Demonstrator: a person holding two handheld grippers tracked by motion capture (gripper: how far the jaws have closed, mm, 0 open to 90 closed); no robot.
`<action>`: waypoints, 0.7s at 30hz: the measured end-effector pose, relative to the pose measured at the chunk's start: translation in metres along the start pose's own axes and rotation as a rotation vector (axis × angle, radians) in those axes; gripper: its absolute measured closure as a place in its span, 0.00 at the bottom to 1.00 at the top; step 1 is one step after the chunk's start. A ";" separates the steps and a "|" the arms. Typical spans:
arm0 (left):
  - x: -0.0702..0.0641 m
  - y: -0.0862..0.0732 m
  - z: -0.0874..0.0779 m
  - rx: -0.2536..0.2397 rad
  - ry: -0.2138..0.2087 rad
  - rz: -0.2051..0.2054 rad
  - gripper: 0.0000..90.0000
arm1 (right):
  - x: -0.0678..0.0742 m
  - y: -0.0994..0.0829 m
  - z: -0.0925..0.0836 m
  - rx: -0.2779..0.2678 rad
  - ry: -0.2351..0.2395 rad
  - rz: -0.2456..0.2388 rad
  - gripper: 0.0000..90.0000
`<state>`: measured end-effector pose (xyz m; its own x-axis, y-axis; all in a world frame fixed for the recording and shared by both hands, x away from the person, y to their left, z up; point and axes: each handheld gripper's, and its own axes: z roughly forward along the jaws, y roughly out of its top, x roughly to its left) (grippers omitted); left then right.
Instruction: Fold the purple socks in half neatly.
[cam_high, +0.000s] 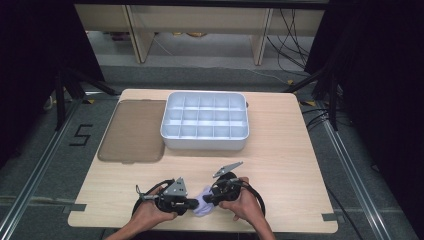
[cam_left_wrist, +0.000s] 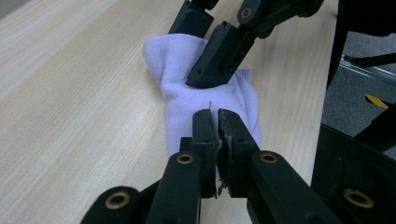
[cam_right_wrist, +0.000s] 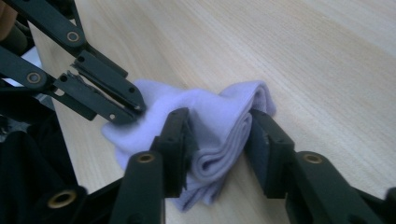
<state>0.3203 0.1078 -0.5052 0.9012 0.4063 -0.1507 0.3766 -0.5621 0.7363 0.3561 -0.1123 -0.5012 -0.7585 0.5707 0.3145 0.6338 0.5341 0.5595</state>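
Grippers first: two of them, one per hand, both down at the near edge of the wooden table (cam_high: 280, 145) and angled in towards each other. Between them sits one piece of pale lilac cloth (cam_high: 204, 206), bunched and folded, looking like a sock, lying on the wood right at the near edge.

Left gripper (cam_left_wrist: 215, 116): jaws pressed together, pinching a fold of the cloth at its near end. In the left gripper view only a hairline of fabric sits between the two black tips. The left hand (cam_high: 150, 214) wraps the handle from below, forearm coming in from the bottom edge, and the grey three-cornered plate stands up on top.

Right gripper (cam_right_wrist: 219, 135): jaws apart, straddling the folded bundle, one jaw on each side of the stacked layers. Whether the pads actually press the fabric, cannot tell from here. The right hand (cam_high: 241, 201) grips from the near side, wrist turned inward, with its grey plate tilted up towards the far side.

Farther back, one white plastic organiser tray (cam_high: 205, 144) stands in the middle of the table, divided into fifteen compartments, three rows of five. Just beside it on the left lies one flat, smoky translucent lid (cam_high: 134, 131), its edge touching or nearly touching the tray.
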 end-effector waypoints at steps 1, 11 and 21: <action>0.001 0.000 0.000 -0.007 -0.005 0.006 0.93 | -0.001 0.000 0.000 -0.003 0.004 0.001 0.71; 0.007 -0.004 -0.020 -0.023 0.008 -0.023 0.70 | 0.005 -0.001 0.001 -0.022 -0.015 -0.008 0.79; 0.017 -0.029 -0.047 -0.009 0.043 -0.095 0.44 | 0.009 -0.001 -0.001 -0.023 -0.024 -0.017 0.81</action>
<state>0.3140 0.1650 -0.4983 0.8516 0.4879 -0.1916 0.4575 -0.5135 0.7259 0.3488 -0.1080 -0.4983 -0.7651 0.5769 0.2861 0.6170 0.5297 0.5820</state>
